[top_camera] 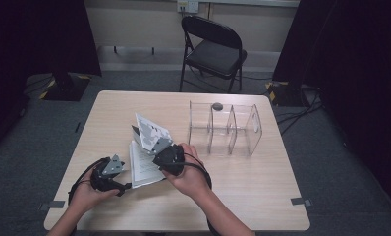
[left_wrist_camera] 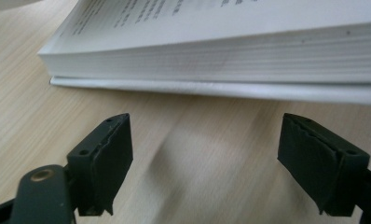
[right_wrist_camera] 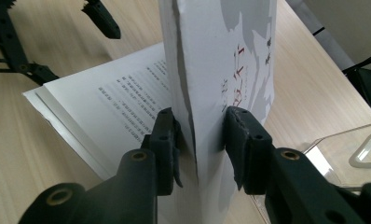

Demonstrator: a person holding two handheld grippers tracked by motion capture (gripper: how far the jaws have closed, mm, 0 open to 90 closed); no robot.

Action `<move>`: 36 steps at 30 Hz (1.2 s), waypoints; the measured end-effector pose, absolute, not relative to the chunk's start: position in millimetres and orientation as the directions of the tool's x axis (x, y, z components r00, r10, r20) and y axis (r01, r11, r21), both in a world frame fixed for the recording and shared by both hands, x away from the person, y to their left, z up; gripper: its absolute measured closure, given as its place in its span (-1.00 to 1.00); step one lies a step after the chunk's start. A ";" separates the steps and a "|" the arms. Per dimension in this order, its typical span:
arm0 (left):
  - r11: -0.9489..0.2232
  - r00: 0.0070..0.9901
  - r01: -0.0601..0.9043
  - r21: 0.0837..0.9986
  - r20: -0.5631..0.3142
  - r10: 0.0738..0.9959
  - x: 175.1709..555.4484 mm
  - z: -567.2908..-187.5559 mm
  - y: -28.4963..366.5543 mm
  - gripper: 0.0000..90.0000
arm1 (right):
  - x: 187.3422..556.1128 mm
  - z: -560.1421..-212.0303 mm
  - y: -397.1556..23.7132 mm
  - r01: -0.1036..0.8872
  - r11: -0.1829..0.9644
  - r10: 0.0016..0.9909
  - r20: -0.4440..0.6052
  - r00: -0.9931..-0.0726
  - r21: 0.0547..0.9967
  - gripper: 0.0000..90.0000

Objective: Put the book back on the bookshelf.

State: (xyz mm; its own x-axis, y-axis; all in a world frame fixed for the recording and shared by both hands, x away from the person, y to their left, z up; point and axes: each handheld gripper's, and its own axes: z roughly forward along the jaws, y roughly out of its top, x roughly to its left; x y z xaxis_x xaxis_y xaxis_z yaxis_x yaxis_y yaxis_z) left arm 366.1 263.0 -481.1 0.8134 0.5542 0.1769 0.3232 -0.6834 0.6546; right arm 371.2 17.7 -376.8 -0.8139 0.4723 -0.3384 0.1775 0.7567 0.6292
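One white book [top_camera: 145, 164] lying open, cover [right_wrist_camera: 230, 70] lifted by right gripper [right_wrist_camera: 200, 144]

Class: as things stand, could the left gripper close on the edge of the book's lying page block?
Probably yes. The left gripper has its jaws wide open, level with the table, facing the edge of the book, with only bare wood between. The right gripper holds the cover raised.

- A light wooden table [top_camera: 262, 187] stands on grey carpet [top_camera: 341, 177].
- A black folding chair [top_camera: 214, 49] faces it from the far side.
- Dark curtains [top_camera: 360, 64] flank a pale wall [top_camera: 134, 24] with a socket [top_camera: 187, 6].
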 end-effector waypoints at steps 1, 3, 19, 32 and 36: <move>-0.680 0.807 0.309 0.665 0.195 0.557 367.7 -481.4 258.0 -0.60 | 371.5 -375.8 18.0 0.180 0.758 0.472 -0.338 -0.814 0.627 0.43; -0.693 0.812 0.303 0.654 0.203 0.547 369.0 -479.3 256.6 -0.60 | 372.1 -375.5 18.7 0.181 0.758 0.472 -0.335 -0.815 0.627 0.43; -0.716 0.842 0.160 0.679 0.284 0.458 369.8 -470.8 242.7 -0.64 | 376.0 -362.4 23.0 0.197 0.777 0.449 -0.307 -0.839 0.598 0.42; -0.703 0.839 0.159 0.693 0.281 0.466 370.4 -470.8 242.7 -0.65 | 378.1 -359.0 26.6 0.205 0.785 0.444 -0.299 -0.845 0.585 0.41; -0.718 0.838 0.150 0.679 0.297 0.457 371.1 -471.0 242.6 -0.64 | 378.8 -358.2 26.2 0.207 0.787 0.442 -0.297 -0.846 0.582 0.41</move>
